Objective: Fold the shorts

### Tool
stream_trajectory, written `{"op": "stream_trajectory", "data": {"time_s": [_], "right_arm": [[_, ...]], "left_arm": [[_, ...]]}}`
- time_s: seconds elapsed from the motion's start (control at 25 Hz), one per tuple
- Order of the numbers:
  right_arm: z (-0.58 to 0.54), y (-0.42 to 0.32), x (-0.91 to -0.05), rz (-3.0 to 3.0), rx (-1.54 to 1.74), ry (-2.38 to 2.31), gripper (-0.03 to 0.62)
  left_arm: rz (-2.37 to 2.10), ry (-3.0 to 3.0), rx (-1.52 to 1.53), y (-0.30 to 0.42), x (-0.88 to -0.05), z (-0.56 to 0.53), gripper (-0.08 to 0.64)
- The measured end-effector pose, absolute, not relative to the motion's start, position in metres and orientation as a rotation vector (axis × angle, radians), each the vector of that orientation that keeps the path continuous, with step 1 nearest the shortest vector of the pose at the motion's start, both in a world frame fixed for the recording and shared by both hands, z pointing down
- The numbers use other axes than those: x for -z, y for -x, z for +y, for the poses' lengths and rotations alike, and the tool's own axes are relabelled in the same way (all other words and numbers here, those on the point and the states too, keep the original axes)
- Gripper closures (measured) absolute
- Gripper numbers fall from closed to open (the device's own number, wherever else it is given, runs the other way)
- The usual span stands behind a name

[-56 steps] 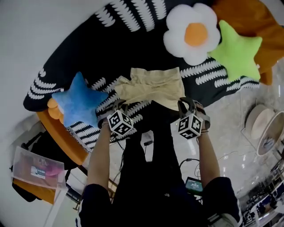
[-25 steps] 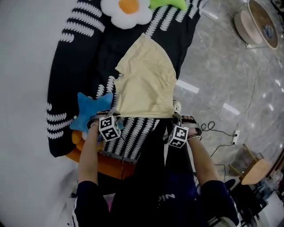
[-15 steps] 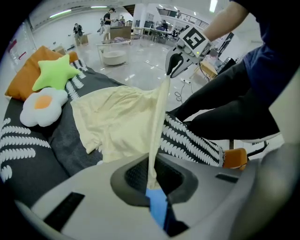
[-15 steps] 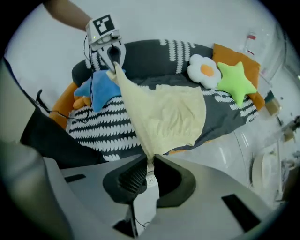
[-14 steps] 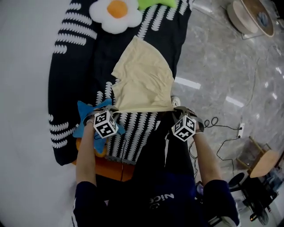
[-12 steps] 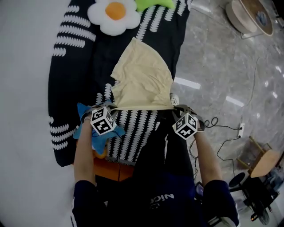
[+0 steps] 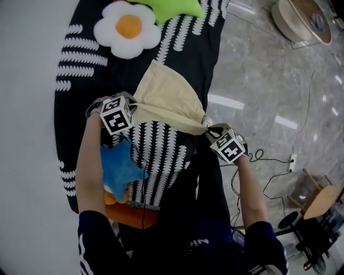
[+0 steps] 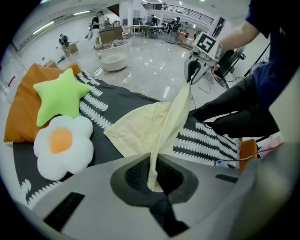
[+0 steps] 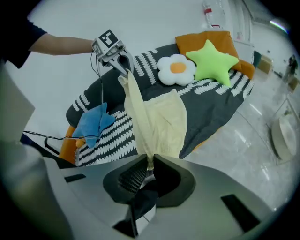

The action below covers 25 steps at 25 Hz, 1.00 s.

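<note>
Cream shorts (image 7: 167,101); blanket (image 7: 161,150) black, white feathered stripes; flower cushion (image 7: 128,29) white, orange centre; green star cushion (image 7: 173,7); blue star cushion (image 7: 121,169).

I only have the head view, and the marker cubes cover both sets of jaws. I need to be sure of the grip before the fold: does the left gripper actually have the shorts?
Observer: Yes. In the left gripper view, the left gripper is shut on a bunched edge of the shorts.
Operator: And the right one?
Observer: The right gripper view shows the right gripper shut on the other end of that edge, which stretches between the two.
Operator: Anything past the green star?
Observer: The green star pillow lies against an orange cushion, which is beyond the top of your view.
</note>
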State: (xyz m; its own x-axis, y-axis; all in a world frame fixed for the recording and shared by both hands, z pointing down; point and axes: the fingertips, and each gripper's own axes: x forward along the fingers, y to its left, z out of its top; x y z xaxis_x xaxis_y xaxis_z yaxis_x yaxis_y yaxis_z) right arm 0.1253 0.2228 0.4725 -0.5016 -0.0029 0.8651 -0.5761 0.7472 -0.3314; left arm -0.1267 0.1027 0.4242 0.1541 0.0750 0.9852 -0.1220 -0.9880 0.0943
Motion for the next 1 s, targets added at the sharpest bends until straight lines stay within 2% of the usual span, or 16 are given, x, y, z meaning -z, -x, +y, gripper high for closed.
{"op": "stream_trajectory", "data": {"time_s": [0.44, 0.56, 0.68, 0.8, 0.92, 1.0], "right_arm": [[0.153, -0.158, -0.562, -1.859, -1.092, -0.310, 0.538], [0.146, -0.161, -0.588, -1.824, -1.171, -0.303, 0.538], [0.142, -0.162, -0.610, -1.821, -1.204, -0.341, 0.524], [0.134, -0.169, -0.617, -1.861, -1.192, -0.409, 0.343], [0.131, -0.179, -0.611, -1.911, -1.195, -0.511, 0.267], [0.126, -0.189, -0.602, -1.936, -1.186, -0.582, 0.261]], "left_arm": [[0.140, -2.242, -2.275, 0.045, -0.511, -0.042, 0.536], [-0.041, -2.287, -2.355, 0.039, -0.540, -0.069, 0.478], [-0.337, -2.307, -2.263, 0.042, -0.552, -0.091, 0.475], [-0.459, -2.320, -2.104, 0.040, -0.549, -0.091, 0.391], [-0.477, -2.383, -1.993, 0.034, -0.536, -0.064, 0.330], [-0.462, -2.421, -1.939, 0.028, -0.529, -0.036, 0.321]]}}
